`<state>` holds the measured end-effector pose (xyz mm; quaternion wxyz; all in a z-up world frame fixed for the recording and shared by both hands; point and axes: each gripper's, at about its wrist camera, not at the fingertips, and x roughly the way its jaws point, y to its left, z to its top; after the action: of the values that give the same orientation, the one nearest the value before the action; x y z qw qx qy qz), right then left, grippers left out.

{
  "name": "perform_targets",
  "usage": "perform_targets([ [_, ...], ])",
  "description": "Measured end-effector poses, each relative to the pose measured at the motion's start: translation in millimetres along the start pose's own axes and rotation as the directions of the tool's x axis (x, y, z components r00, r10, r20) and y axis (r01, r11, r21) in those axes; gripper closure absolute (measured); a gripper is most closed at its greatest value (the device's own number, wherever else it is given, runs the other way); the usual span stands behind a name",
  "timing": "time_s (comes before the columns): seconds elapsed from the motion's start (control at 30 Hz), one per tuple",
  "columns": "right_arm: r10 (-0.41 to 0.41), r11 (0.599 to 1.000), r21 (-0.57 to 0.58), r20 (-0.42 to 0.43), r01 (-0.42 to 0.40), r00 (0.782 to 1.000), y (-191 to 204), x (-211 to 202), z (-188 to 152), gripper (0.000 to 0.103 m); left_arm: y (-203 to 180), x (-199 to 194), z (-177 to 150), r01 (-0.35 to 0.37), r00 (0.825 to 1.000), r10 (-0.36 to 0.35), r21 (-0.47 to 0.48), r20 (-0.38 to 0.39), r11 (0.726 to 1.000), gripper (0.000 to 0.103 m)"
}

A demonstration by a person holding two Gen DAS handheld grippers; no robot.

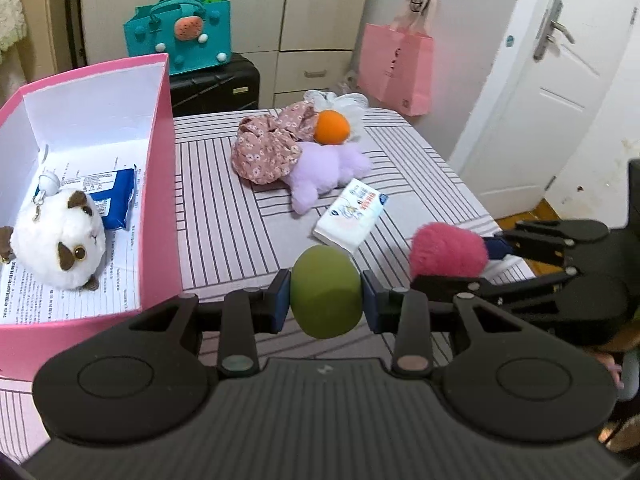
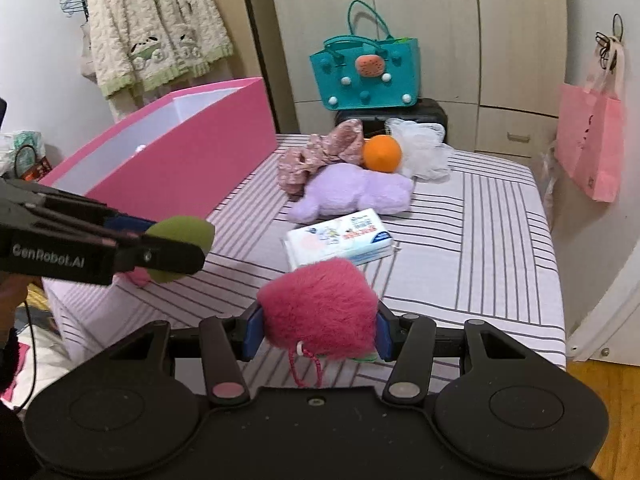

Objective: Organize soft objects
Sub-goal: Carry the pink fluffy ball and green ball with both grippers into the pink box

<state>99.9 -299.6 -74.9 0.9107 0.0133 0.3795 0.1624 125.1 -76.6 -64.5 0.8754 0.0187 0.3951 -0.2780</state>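
Soft green ball (image 1: 326, 292) sits clamped in the left gripper (image 1: 326, 294), pink pompom (image 2: 318, 314) in the right gripper (image 2: 318, 330); both likely need carrying over the pink box (image 1: 160, 184) next.

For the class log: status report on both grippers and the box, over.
Left hand-held gripper shut on green ball. Right hand-held gripper shut on pink pompom. Pink box open, plush inside. Path clear.

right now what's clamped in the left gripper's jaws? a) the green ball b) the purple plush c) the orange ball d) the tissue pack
a: the left gripper has its jaws closed on the green ball, while the orange ball, purple plush and tissue pack all lie on the striped table.
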Motion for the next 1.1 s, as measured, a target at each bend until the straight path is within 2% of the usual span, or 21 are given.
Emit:
perform_targets([
  [0.27, 0.032, 0.999, -0.009, -0.061, -0.033, 0.998, 11.9, -10.2, 9.2, 0.045, 9.3, -20.7, -3.0, 0.031, 0.997, -0.029, 0.025, -0.073, 0.999, 0.067],
  [0.5, 0.097, 0.995, -0.010, -0.126, -0.099, 0.987, 26.3, -17.7, 21.6, 0.045, 23.7, -44.3, -0.7, 0.051, 0.989, -0.048, 0.022, -0.137, 0.998, 0.067],
  [0.83, 0.171, 0.979, -0.082, -0.172, -0.187, 0.970, 68.1, -29.6, 46.6, 0.045, 43.2, -89.1, -2.3, -0.012, 0.990, 0.023, 0.079, -0.142, 0.997, 0.067],
  [1.1, 0.246, 0.954, -0.119, -0.207, -0.274, 0.947, 104.1, -29.6, 71.1, 0.045, 69.1, -122.3, -4.7, -0.009, 0.987, 0.021, 0.073, -0.161, 0.997, 0.067],
])
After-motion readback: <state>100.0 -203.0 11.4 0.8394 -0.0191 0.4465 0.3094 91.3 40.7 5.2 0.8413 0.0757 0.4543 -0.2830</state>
